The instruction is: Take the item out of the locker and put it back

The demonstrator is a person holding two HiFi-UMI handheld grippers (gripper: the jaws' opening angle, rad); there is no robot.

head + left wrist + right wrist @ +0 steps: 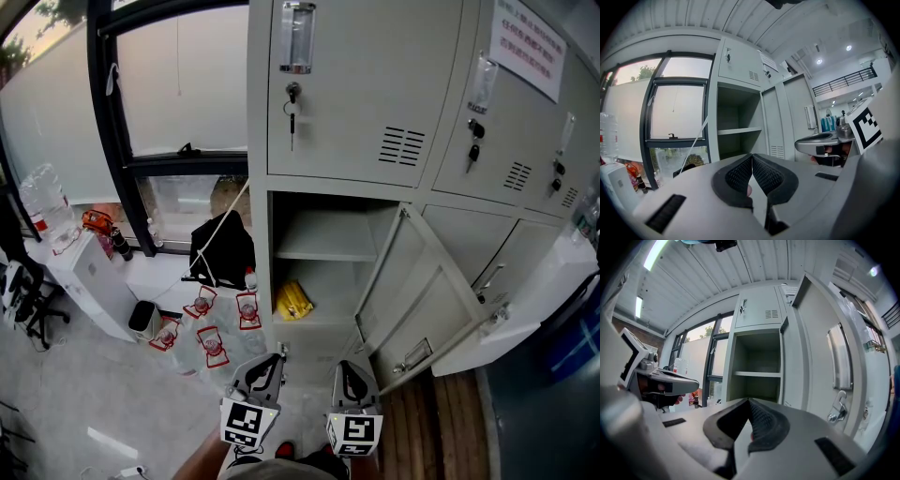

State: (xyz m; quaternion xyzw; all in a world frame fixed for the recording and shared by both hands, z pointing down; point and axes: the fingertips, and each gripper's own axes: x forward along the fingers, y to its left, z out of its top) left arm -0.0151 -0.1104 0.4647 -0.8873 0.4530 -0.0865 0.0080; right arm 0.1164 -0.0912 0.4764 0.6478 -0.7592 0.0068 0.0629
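My left claw (pixel 272 359) and right claw (pixel 349 367) are closed, empty; reaching so could push the yellow item (pixel 293 300) deeper.

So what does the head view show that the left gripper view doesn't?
Head view only: the yellow item on the bottom of the open locker, and water bottles on the floor. Left gripper view only: ceiling lights, plus the left tool with its shut, empty jaws up close. Both: that locker, its shelf and the window.
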